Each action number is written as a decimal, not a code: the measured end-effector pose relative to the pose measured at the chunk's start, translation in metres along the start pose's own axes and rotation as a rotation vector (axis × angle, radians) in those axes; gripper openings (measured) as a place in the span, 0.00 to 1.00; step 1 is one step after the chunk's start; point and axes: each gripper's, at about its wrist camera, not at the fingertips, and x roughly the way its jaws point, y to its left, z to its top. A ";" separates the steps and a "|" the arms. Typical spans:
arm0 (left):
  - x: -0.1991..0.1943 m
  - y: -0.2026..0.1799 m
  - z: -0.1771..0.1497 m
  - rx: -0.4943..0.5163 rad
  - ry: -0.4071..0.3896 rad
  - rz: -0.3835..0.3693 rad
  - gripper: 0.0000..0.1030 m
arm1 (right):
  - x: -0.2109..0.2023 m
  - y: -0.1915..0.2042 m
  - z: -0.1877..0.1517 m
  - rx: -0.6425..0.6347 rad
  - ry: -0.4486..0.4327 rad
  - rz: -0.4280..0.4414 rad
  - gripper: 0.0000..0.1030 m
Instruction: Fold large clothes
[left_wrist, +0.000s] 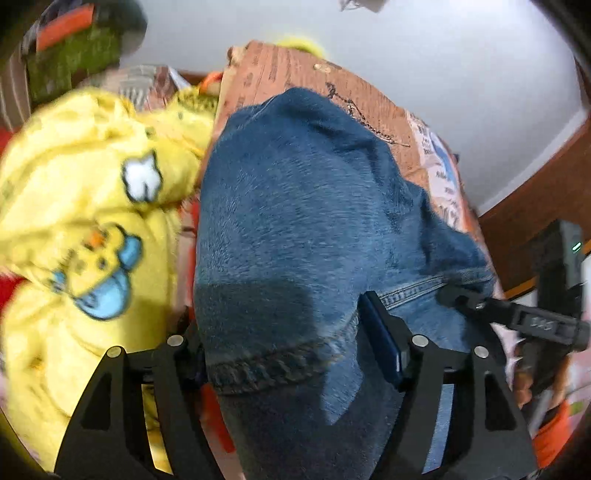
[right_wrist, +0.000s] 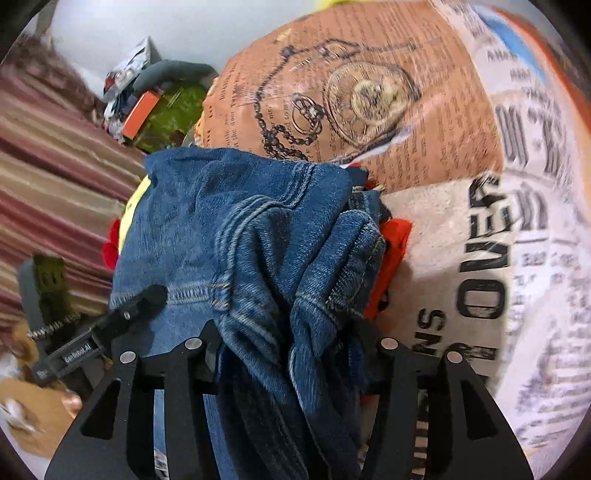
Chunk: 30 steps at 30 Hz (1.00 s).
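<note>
Blue denim jeans (left_wrist: 314, 206) lie heaped on a newspaper-print sheet (left_wrist: 280, 74). My left gripper (left_wrist: 288, 347) has the hemmed edge of the jeans between its jaws. The blue pad (left_wrist: 380, 339) on its right finger stands just off the cloth, so the jaws are open around it. In the right wrist view the jeans (right_wrist: 229, 221) are bunched and twisted into my right gripper (right_wrist: 291, 350), which is shut on the thick wad. Each gripper's finger shows in the other's view, resting on the waistband seam (left_wrist: 517, 314) (right_wrist: 122, 314).
A yellow hoodie (left_wrist: 85, 206) with cartoon patches lies left of the jeans. An orange cloth (right_wrist: 391, 258) pokes out under them. The newspaper-print sheet (right_wrist: 424, 147) spreads to the right. A striped cloth (right_wrist: 48, 184) and a clutter of items (right_wrist: 147, 107) lie on the left.
</note>
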 end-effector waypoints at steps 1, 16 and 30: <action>-0.002 -0.004 0.000 0.028 -0.003 0.029 0.69 | -0.010 0.006 -0.004 -0.040 -0.018 -0.034 0.47; -0.053 -0.054 -0.052 0.351 -0.191 0.258 0.79 | -0.043 0.080 -0.051 -0.407 -0.222 -0.240 0.52; -0.059 -0.015 -0.096 0.224 -0.137 0.294 0.92 | -0.057 0.004 -0.089 -0.248 -0.149 -0.276 0.63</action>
